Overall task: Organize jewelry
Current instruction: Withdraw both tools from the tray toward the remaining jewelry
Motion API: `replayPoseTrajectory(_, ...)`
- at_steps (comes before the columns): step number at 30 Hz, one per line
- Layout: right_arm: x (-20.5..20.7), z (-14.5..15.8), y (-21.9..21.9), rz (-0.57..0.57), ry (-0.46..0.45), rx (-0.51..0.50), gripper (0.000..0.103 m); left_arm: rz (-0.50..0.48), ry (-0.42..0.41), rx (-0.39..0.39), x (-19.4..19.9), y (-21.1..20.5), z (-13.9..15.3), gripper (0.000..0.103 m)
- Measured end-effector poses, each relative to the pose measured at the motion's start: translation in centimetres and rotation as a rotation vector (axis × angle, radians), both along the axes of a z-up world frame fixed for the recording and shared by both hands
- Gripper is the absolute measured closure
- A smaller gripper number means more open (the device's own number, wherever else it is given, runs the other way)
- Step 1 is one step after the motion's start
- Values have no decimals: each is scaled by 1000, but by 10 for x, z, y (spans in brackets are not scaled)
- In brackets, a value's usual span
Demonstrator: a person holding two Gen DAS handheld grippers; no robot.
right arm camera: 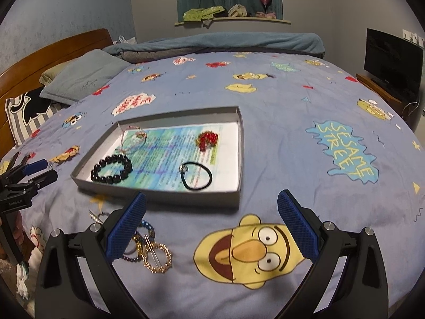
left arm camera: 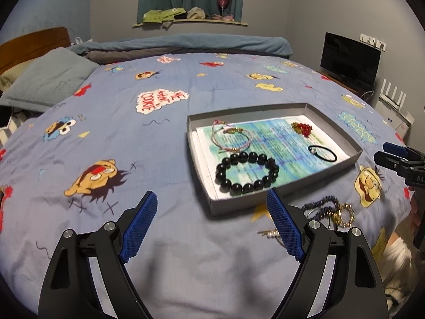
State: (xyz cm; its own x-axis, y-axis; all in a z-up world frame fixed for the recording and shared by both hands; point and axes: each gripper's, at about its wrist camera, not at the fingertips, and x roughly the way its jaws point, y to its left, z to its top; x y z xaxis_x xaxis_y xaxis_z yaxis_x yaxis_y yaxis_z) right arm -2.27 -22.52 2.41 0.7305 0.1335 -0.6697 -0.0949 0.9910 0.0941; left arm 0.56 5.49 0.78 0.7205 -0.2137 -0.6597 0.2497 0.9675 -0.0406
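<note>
Tray point(left arm camera: 332, 135) on bedspread point(left arm camera: 132, 138), holding beads point(left arm camera: 247, 172), hair tie point(left arm camera: 322, 154), red charm point(left arm camera: 301, 129). Loose jewelry point(right arm camera: 156, 255) at 6 o'clock of tray. Left gripper point(left arm camera: 212, 210), right gripper point(right arm camera: 212, 210): jaws apart, empty.

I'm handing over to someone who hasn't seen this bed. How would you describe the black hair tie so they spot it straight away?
On the cartoon-print bedspread lies a shallow grey box lid lined with a blue-green printed sheet. The black hair tie rests inside near the front right corner, as the right wrist view shows it. Unlike the chunky black bead bracelet to its left, it is one thin smooth loop with a small metal clasp.
</note>
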Motion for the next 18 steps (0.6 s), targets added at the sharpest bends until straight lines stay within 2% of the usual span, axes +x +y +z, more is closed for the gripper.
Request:
replayPoseTrajectory(9,-12,-15,-4,3,32,3,6,-23,38,6,-15,-1,-21,18)
replayPoseTrajectory(18,-19,-31,7,47,58,19,6,-90,77,28,-21,-26,-42,18)
